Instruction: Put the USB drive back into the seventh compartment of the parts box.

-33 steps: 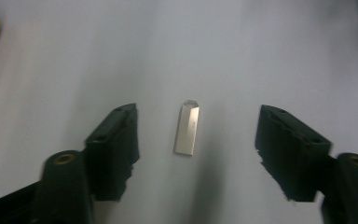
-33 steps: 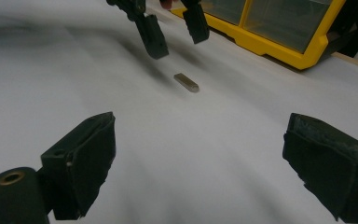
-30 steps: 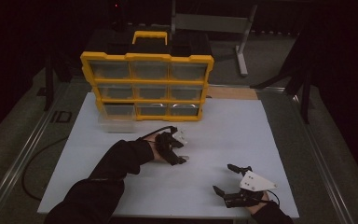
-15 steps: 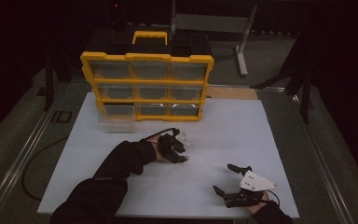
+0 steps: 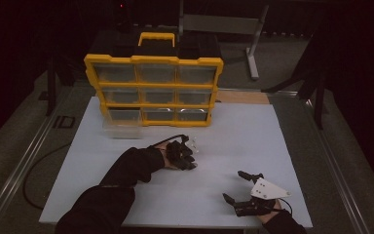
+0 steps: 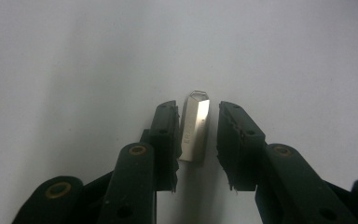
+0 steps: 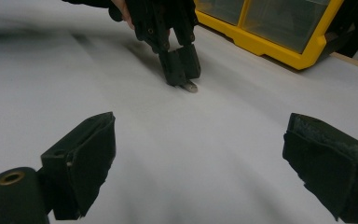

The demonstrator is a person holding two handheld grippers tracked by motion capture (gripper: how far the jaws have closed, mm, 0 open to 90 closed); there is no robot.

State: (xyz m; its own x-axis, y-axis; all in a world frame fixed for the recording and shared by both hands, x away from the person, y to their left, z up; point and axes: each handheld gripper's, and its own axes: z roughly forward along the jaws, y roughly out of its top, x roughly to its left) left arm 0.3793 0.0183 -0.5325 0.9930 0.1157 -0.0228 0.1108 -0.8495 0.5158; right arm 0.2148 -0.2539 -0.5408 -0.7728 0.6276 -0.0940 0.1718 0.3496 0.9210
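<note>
We see the left gripper [image 6: 196, 140] with jaws just closing around a small metal USB stick [image 6: 194, 127] on the white tabletop [image 5: 253, 141], one side not touching yet. The right gripper [image 7: 200, 163] holds its jaws wide open and empty, near the right.

A small metal stick [image 6: 194, 125] lies on my table [image 5: 272, 141], between the pads of my left gripper [image 6: 196, 140]. My right gripper [image 5: 243, 187] sits nearer me, rightward. Behind both stands the drawer cabinet [image 5: 153, 90].
</note>
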